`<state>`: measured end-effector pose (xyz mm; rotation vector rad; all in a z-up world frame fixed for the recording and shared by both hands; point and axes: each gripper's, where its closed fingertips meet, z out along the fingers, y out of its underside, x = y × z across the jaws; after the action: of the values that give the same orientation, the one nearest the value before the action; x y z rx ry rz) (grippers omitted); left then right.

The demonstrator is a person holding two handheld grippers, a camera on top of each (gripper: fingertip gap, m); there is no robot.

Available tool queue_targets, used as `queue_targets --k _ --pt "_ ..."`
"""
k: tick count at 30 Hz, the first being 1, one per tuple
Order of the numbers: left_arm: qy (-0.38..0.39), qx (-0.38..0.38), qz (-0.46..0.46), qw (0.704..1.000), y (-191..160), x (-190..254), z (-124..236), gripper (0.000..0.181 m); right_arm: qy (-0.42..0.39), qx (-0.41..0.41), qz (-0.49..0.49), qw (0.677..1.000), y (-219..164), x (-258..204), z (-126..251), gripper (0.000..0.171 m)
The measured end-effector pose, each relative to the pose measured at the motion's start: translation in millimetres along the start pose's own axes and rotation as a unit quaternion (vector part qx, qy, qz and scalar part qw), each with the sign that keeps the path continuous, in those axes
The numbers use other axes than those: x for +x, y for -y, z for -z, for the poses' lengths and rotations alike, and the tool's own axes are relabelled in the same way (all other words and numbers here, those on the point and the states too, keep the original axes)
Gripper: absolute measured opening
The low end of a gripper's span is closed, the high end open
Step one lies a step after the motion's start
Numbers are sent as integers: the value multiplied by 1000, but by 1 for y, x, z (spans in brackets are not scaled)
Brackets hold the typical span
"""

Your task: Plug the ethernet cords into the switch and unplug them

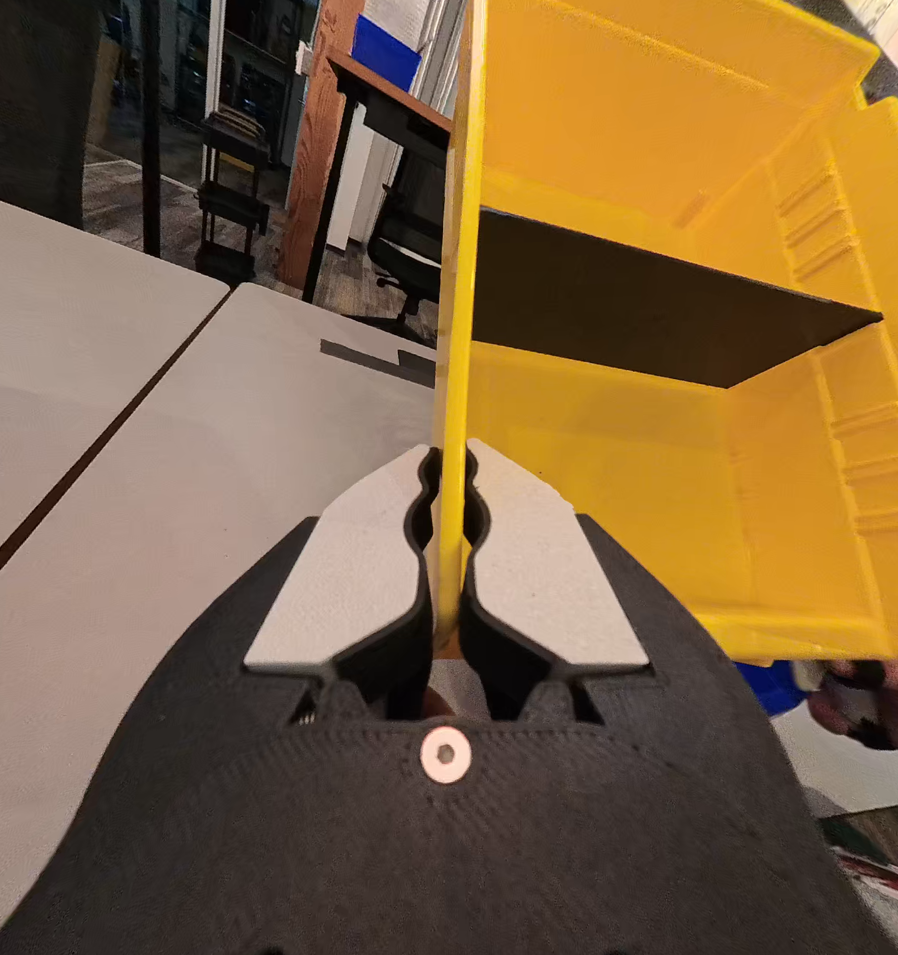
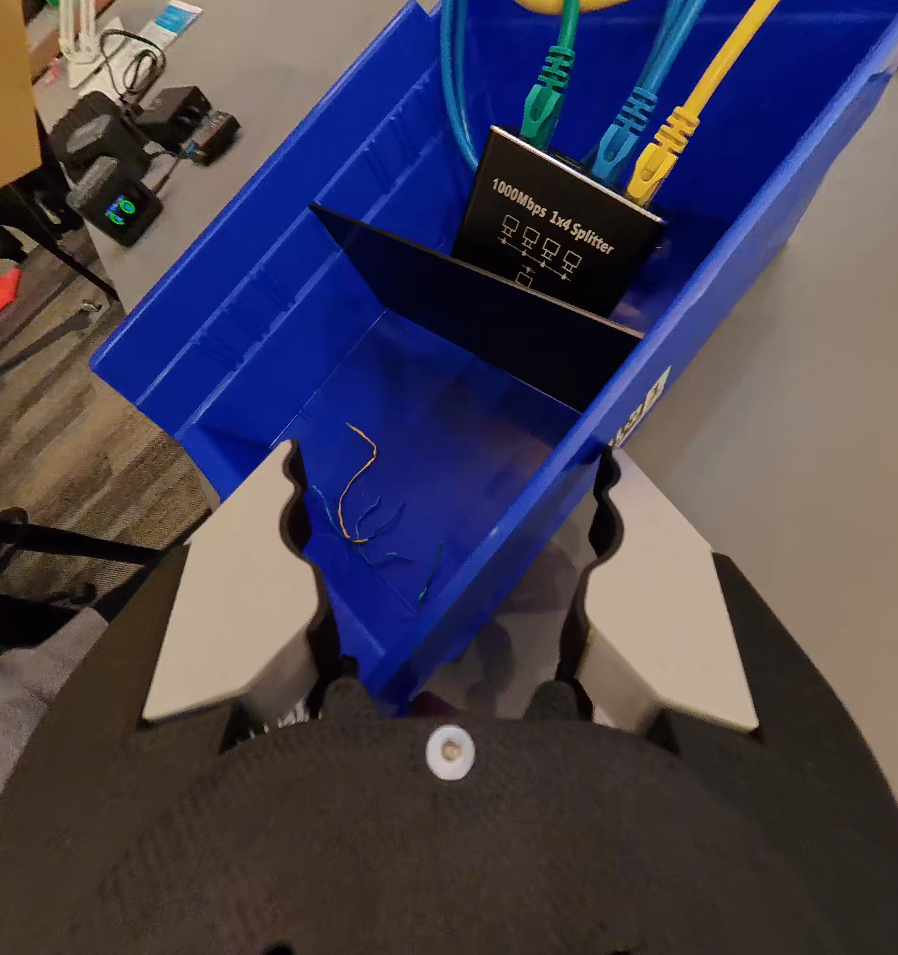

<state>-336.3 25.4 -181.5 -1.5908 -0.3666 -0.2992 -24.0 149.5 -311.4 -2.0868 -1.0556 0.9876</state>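
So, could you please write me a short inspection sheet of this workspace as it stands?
Surface: grey tabletops, seam between.
Job's things: black switch in blue bin, behind black divider.
Clutter: wire scraps in the front compartment.
Grippers: left hand-held gripper shut on yellow bin wall; right hand-held gripper open around the blue bin's corner.
Cables: green cord, blue cord, yellow cord plugged in.
Surroundings: office chair, chargers.

Three cords (image 2: 547, 98) plugged into switch (image 2: 555, 232) (black).
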Motion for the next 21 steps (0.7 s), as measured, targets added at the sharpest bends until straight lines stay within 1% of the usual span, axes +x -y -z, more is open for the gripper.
queue_targets --k 6,13,18,21 --pt "3 24 18 1000 6 -9 4 6 27 3 16 1000 18 -41 -50 117" --pt "-2 46 26 999 11 -13 8 6 57 11 22 998 33 -84 -94 126" --pt "-7 51 21 998 13 -11 9 6 108 2 33 994 30 -123 -114 135" --pt "-7 50 15 999 13 -9 9 6 105 15 35 994 35 -121 -110 136"
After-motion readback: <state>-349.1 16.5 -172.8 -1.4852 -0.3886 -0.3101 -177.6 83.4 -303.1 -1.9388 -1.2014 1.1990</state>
